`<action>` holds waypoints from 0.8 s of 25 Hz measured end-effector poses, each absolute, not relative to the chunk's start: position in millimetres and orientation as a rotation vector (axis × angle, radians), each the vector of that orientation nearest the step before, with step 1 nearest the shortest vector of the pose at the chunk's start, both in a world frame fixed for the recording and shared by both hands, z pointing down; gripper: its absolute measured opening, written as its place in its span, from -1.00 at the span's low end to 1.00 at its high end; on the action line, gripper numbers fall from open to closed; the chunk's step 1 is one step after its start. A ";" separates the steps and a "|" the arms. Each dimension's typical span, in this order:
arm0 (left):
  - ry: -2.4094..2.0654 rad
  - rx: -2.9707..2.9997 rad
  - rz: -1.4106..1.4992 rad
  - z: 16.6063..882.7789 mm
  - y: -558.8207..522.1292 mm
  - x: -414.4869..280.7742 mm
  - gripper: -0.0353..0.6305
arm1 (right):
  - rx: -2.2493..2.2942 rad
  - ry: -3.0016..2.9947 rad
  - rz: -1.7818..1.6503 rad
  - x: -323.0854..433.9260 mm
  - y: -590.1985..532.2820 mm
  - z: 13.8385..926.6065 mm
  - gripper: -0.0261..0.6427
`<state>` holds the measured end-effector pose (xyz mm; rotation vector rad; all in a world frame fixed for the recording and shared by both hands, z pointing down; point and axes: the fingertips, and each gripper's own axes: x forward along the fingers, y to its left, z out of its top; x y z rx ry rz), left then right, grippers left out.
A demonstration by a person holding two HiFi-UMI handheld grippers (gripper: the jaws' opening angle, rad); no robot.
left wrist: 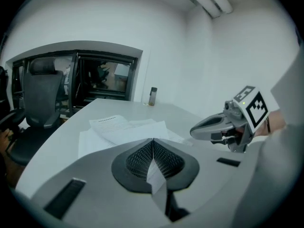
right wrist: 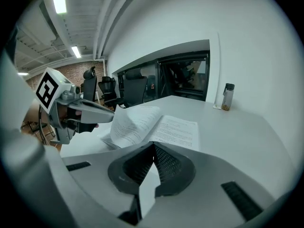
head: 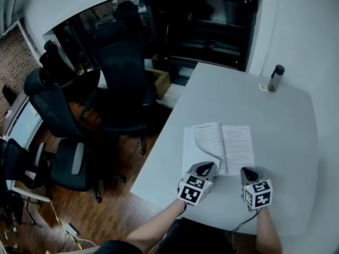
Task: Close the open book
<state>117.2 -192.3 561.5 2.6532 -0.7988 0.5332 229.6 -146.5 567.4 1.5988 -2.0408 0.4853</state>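
Note:
The open book [head: 235, 148] lies flat on the white table [head: 286, 131], just ahead of both grippers. One left-hand page [head: 207, 139] curls upward; it also stands raised in the right gripper view [right wrist: 133, 123]. My left gripper [head: 207, 167] is at the book's near left corner, jaws shut with nothing between them [left wrist: 153, 144]. Its tip [right wrist: 110, 118] is beside the raised page, and I cannot tell if they touch. My right gripper [head: 248, 172] is just off the book's near right edge, shut and empty [right wrist: 153, 148].
A dark-capped bottle [head: 276, 78] stands at the table's far right corner beside a small tag. Black office chairs [head: 122, 73] and a cardboard box [head: 160, 82] are on the wood floor left of the table. The table's left edge runs close to the book.

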 end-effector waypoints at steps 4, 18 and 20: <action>-0.721 2.711 0.514 553.3 -189.4 160.3 -0.88 | 1.626 -2.030 0.471 245.0 -130.6 557.8 -0.91; -0.619 2.744 0.485 539.5 -148.1 215.1 -0.88 | 1.689 -2.053 0.385 280.5 -108.7 515.3 -0.91; -0.666 2.718 0.490 541.5 -148.5 195.9 -0.88 | 1.643 -2.097 0.389 262.0 -118.2 518.7 -0.91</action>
